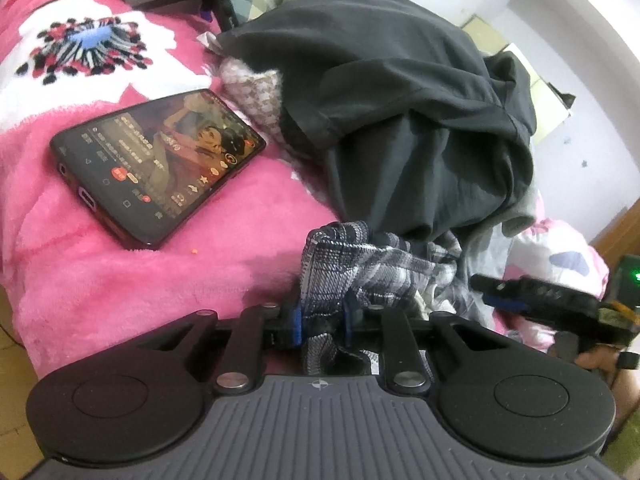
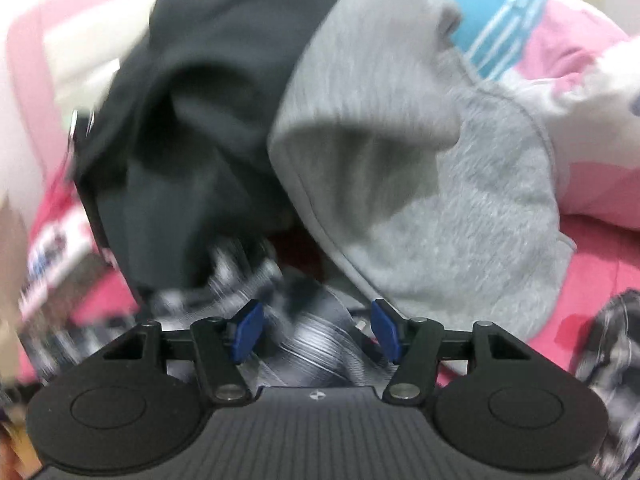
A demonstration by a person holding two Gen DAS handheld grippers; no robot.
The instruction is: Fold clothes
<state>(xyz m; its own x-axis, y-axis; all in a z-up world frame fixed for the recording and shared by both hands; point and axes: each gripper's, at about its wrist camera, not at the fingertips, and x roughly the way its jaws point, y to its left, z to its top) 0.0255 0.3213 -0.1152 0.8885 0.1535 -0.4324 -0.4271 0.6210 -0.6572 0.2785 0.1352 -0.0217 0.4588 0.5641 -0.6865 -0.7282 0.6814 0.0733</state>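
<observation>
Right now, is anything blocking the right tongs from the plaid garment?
Nothing visible: the open right tongs already straddle the plaid garment. The dark garment and grey sweatshirt lie over its far end.

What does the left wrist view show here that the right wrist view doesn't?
Only the left wrist view shows the lit phone on the pink blanket, and the left tool shut on the plaid garment. Only the right wrist view shows the turquoise striped fabric and the right tool open. Both show the dark garment and the grey garment.
</observation>
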